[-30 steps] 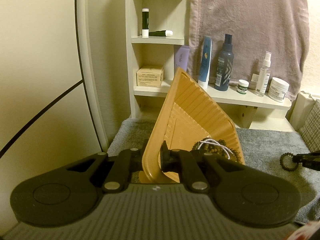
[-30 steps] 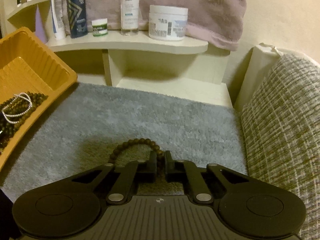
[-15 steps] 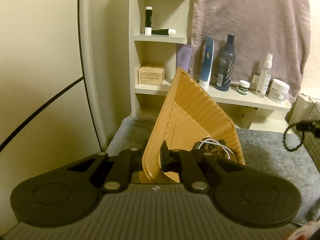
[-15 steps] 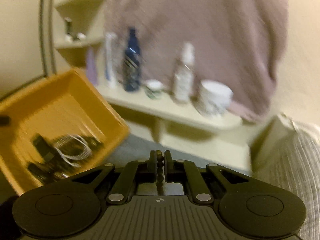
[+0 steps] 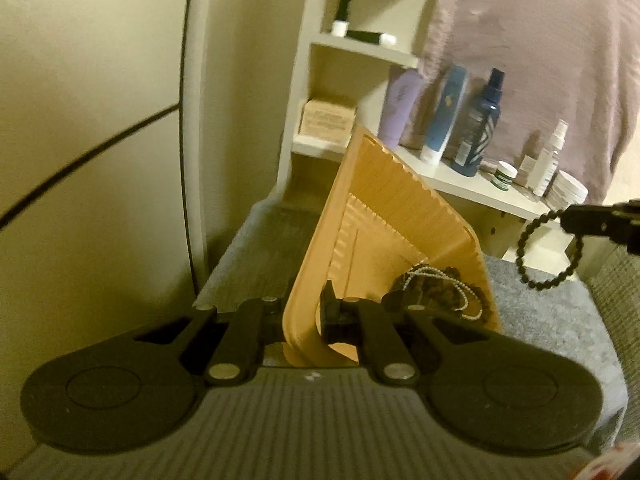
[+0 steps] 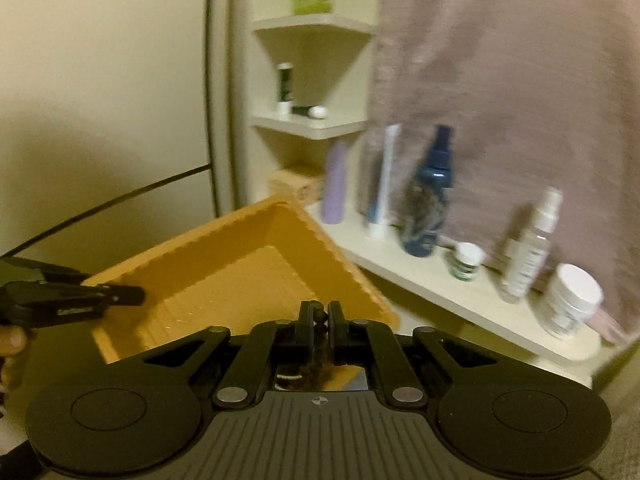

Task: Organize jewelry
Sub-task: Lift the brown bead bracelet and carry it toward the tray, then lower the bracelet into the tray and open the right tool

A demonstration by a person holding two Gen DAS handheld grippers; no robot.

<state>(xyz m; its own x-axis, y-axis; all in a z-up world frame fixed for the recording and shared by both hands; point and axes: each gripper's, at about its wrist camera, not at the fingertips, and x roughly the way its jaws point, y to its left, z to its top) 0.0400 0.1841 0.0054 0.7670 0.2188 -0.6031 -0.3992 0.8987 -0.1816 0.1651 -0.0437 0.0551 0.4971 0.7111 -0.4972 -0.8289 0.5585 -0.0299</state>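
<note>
My left fingers (image 5: 304, 316) clamped the tilted tray (image 5: 384, 216); my right fingers (image 6: 320, 316) pinched the bracelet (image 5: 548, 252), which might swing and miss it.

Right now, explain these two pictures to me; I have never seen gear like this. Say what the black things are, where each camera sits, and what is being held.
There is no robot: a person holds a two-finger clamp in each hand, and a wide-angle camera on each looks along its fingers.

In the left wrist picture, the left gripper is shut on the rim of an orange tray, holding it tilted above a grey rug. A heap of jewelry lies in the tray's low corner. At the right edge, the right gripper dangles a dark bead bracelet.

In the right wrist picture, that gripper pinches the beads in front of the tray. Behind stands a shelf of bottles and jars, under a hanging towel.
</note>
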